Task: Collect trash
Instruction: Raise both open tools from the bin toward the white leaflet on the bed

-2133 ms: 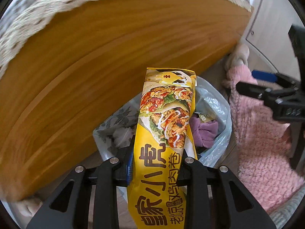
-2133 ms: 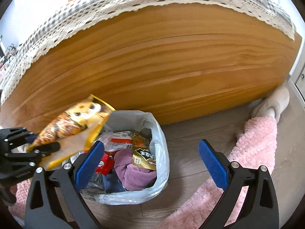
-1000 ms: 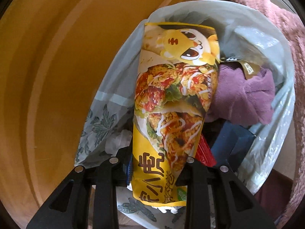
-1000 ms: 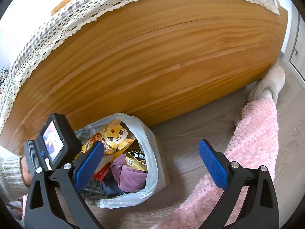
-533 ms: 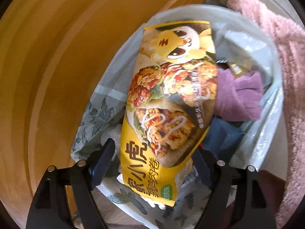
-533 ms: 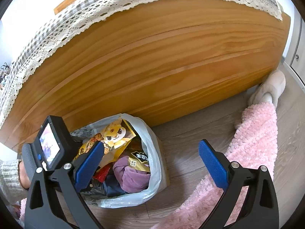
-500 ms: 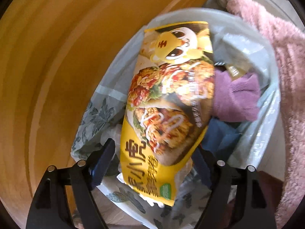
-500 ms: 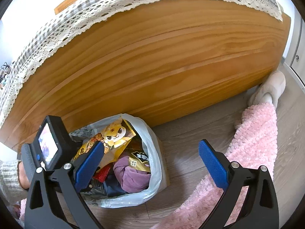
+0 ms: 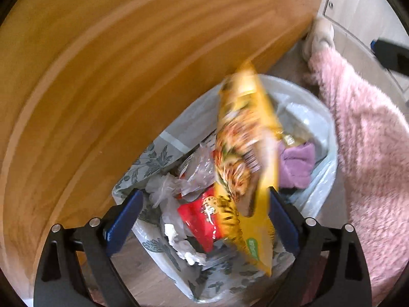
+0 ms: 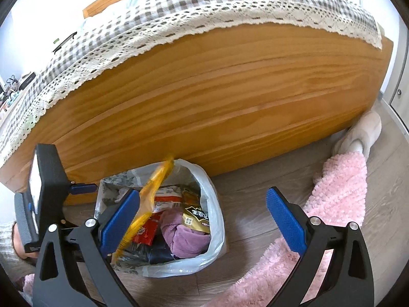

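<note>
2 grippers are hovering over the trash bag [image 9: 317,199]. Left gripper [image 9: 204,212] jaws have just been opening and are standing wide; yellow snack wrapper [image 9: 242,158] is dropping loose between them into the bag. Right gripper [image 10: 204,212] is spread, empty. Bag is sitting against the wooden bed frame [image 10: 230,97].

The left wrist camera looks steeply down from close above the trash bag [image 9: 317,197], its frame blurred, with the wooden bed side [image 9: 127,76] filling the upper left and a pink rug [image 9: 370,153] at right. The right wrist camera sits farther back and looks down at a shallower angle, taking in the bag [image 10: 214,204], bed side [image 10: 230,97], checked bedcover [image 10: 204,2], floor [image 10: 255,194], rug [image 10: 340,186] and slipper [image 10: 363,133]. Both views share bag, bed side, rug and slipper [image 9: 319,35].
</note>
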Demonstrator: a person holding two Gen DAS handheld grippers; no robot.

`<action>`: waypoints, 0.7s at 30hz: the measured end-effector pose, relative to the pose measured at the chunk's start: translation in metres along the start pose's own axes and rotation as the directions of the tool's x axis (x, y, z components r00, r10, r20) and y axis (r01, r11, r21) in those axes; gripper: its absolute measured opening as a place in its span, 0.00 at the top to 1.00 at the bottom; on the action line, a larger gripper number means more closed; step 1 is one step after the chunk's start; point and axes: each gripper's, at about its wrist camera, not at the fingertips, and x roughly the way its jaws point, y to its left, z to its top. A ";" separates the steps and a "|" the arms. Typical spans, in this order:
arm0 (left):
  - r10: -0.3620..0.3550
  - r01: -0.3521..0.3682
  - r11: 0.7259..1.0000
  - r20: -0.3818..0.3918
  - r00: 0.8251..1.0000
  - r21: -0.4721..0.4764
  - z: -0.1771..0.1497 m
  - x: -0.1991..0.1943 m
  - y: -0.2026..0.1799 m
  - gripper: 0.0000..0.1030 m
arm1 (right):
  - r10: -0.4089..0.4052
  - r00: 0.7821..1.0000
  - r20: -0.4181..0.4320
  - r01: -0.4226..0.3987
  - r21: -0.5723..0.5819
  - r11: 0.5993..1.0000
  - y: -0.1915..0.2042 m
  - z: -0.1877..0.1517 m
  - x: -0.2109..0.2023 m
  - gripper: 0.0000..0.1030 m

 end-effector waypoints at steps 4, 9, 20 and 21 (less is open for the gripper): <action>-0.021 0.022 1.000 0.040 0.999 -0.011 -0.005 -0.019 -0.001 0.08 | -0.010 1.000 0.005 0.010 -0.008 1.000 0.003 0.000 -0.005 0.08; -0.010 0.010 1.000 0.055 0.998 0.002 -0.008 -0.027 0.000 0.08 | -0.018 1.000 0.019 0.018 -0.020 1.000 0.008 0.001 -0.012 0.08; -0.011 0.014 0.999 0.096 0.995 -0.036 -0.003 -0.035 0.003 0.08 | -0.030 0.999 0.029 0.031 -0.036 0.999 0.015 0.002 -0.019 0.08; -0.011 0.016 0.999 0.102 0.995 -0.045 -0.003 -0.037 0.005 0.08 | -0.030 0.999 0.031 0.031 -0.037 0.999 0.016 0.002 -0.020 0.08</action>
